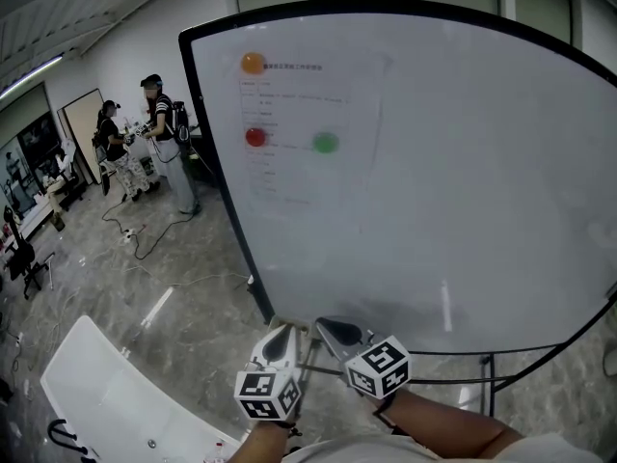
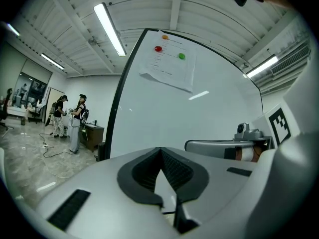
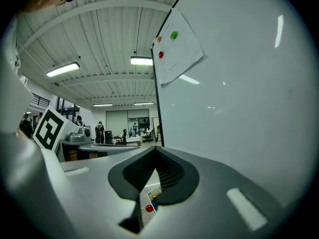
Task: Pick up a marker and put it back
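A big whiteboard [image 1: 434, 181] stands in front of me, with a paper sheet [image 1: 289, 123] held on it by orange, red and green magnets. Both grippers hang side by side under the board's bottom edge, pointing up at it. My left gripper [image 1: 280, 340] [image 2: 160, 151] is shut, its tips meeting with nothing between them. My right gripper [image 1: 337, 334] [image 3: 155, 151] is also shut and holds nothing that I can see. Through the hollow behind its tips shows a small white object with a red dot [image 3: 148, 205]; I cannot tell what it is. No marker shows clearly in any view.
Two people [image 1: 159, 128] stand far back at the left, with cables [image 1: 145, 239] on the floor near them. A white bench-like surface [image 1: 116, 394] lies at the lower left. The board's black stand [image 1: 487, 374] is at the lower right.
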The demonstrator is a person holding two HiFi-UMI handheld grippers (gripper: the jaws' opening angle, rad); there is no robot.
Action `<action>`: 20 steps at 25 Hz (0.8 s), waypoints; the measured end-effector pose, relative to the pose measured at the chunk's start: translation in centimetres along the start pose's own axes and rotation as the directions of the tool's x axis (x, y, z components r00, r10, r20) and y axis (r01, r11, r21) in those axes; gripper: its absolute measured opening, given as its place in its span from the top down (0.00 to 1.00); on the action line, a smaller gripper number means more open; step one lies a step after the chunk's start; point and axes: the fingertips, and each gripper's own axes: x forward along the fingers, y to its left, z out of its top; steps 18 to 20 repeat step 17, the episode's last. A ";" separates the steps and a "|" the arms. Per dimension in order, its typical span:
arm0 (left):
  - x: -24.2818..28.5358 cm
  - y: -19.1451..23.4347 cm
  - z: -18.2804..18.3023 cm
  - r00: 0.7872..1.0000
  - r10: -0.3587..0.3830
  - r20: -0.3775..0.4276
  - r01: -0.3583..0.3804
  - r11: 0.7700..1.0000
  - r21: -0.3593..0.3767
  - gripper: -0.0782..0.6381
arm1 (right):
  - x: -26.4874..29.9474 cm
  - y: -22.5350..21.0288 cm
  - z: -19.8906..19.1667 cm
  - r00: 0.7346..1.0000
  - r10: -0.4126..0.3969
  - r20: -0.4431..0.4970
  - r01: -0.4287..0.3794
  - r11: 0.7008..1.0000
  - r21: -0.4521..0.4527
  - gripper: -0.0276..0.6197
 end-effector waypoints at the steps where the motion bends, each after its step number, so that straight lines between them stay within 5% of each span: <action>1: 0.0 0.0 0.0 1.000 0.000 0.000 0.000 1.000 0.000 0.89 | 0.0 -0.1 -0.1 1.000 -0.001 0.000 0.001 1.000 0.003 0.95; 20: -0.4 -0.7 -0.4 1.000 -0.004 -0.007 0.004 1.000 0.001 0.88 | -0.7 -0.1 -0.2 1.000 -0.011 0.004 0.011 1.000 0.022 0.95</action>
